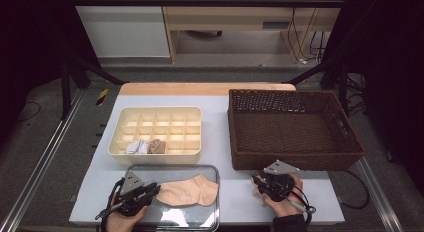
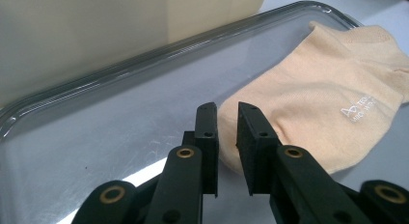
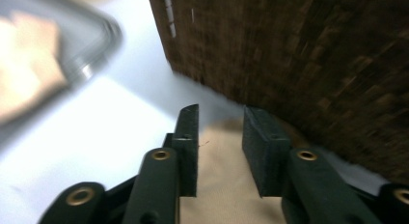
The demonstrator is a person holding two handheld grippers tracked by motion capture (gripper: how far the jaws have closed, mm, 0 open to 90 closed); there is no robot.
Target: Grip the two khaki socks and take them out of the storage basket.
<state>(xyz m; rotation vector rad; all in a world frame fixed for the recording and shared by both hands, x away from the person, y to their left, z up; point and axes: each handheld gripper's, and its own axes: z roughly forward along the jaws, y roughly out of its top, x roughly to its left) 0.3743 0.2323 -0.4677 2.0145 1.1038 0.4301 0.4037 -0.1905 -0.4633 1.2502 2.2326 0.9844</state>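
Observation:
A beige sock (image 1: 192, 191) (image 2: 318, 89) lies flat on a metal tray (image 1: 175, 169) (image 2: 120, 69) near the table's front edge. My left gripper (image 1: 154, 190) (image 2: 226, 110) sits low over the tray's left part, its tips at the sock's toe end. The jaws stand a narrow gap apart with nothing pinched between them. My right gripper (image 1: 257, 182) (image 3: 221, 113) is open just in front of the wicker basket (image 1: 295, 162) (image 3: 313, 50). A second beige sock (image 1: 256, 192) (image 3: 219, 175) lies on the table beneath it, seen between the parted jaws.
A cream divided organiser box (image 1: 155, 112) (image 2: 96, 31) stands behind the tray, with a white rolled sock (image 1: 136, 147) and a brown one (image 1: 156, 146) in its front compartments. The brown basket fills the table's right half. The tray's corner (image 3: 96, 45) appears blurred to the left.

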